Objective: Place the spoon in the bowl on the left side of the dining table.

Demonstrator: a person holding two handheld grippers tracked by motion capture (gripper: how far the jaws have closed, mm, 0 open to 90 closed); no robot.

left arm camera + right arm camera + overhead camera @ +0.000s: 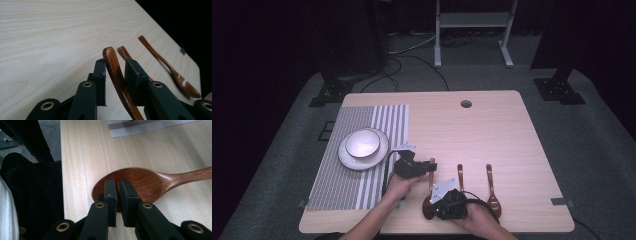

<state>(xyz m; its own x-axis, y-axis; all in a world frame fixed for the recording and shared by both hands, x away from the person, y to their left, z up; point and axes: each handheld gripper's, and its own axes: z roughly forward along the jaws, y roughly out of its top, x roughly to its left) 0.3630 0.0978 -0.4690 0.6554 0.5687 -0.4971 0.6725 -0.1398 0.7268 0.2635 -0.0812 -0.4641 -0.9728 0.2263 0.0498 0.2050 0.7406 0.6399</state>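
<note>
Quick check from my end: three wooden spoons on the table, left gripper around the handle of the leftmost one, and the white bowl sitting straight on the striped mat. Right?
Not quite. The white bowl sits on a white plate, and the plate lies on the striped mat; the high view shows this. The rest holds: three wooden spoons, and the left gripper has its jaws around the handle of the leftmost spoon.
</note>
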